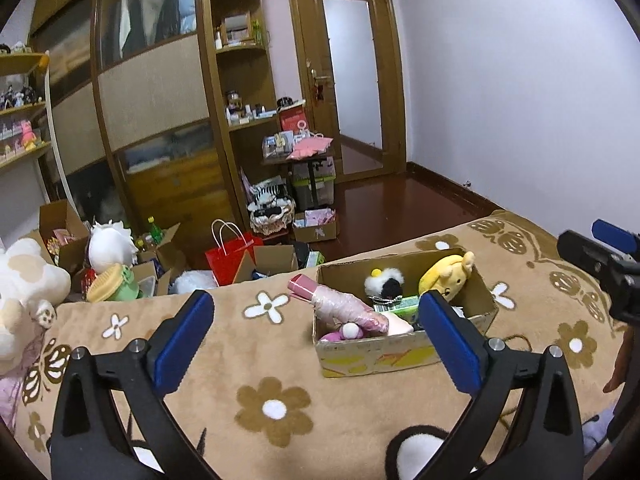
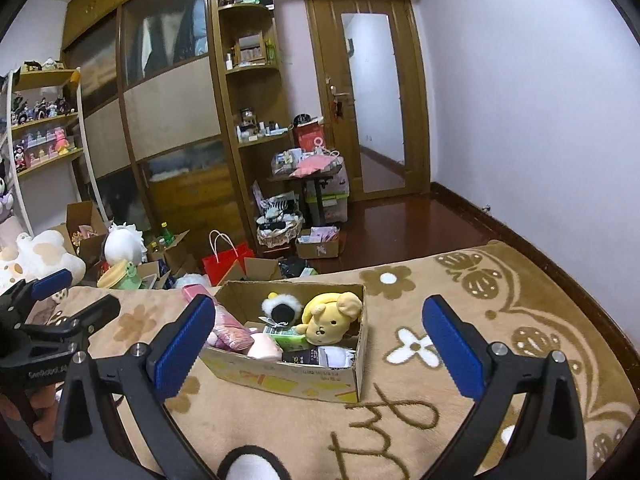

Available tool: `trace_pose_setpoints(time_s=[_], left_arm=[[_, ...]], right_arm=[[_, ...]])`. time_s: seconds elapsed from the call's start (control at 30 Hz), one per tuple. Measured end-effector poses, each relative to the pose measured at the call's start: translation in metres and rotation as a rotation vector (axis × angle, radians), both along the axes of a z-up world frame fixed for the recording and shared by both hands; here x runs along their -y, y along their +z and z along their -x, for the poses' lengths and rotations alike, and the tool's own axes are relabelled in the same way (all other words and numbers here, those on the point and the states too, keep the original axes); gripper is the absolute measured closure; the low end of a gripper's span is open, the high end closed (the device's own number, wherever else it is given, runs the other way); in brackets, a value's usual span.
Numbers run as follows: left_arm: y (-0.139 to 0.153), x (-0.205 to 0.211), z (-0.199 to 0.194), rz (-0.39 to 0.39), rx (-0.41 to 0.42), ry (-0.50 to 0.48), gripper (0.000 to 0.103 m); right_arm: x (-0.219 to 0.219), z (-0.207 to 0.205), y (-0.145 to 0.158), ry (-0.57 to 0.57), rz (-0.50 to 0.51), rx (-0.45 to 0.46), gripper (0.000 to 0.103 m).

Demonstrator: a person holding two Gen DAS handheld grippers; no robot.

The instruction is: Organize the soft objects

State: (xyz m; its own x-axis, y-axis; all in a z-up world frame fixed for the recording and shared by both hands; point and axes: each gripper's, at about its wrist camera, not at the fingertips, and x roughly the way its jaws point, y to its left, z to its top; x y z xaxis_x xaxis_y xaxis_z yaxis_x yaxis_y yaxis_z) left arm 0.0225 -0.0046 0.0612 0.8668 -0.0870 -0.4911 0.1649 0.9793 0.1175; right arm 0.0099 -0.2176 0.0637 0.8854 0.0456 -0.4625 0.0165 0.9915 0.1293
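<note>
A cardboard box [image 1: 372,354] [image 2: 304,380] sits on a tan flowered blanket [image 1: 256,364]. It holds a yellow dog plush [image 1: 446,272] [image 2: 330,318], a black-and-white fluffy toy [image 1: 386,284] [image 2: 282,308], a pink wrapped item [image 1: 344,308] [image 2: 228,330] and other small things. My left gripper [image 1: 316,340] is open and empty, just in front of the box. My right gripper [image 2: 316,344] is open and empty, with the box between its fingers in view. Each gripper shows at the edge of the other view, the right gripper [image 1: 604,256] and the left gripper [image 2: 56,300].
A white and tan plush [image 1: 24,292] [image 2: 44,252] lies at the blanket's left end. Beyond the bed edge the floor holds open boxes, a red paper bag [image 1: 232,256] [image 2: 228,260] and a white plush [image 1: 110,246]. Wardrobe, shelves and a door [image 1: 348,80] stand behind.
</note>
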Motion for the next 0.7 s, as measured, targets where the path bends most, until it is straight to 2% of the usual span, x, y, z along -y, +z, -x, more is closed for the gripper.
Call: trace_pose_setpoints(time_s=[0.3,0.7], left_arm=[[0.006,0.002,0.034,-0.046,0.068,-0.001,0.001],[0.003,-0.008,0.043,0.002,0.086,-0.009,0.001]], right_arm=[[0.001,0.033,0.007,-0.024,0.004,0.014,0.0],[0.005,0.051,-0.006,-0.054,0.002,0.034,0.0]])
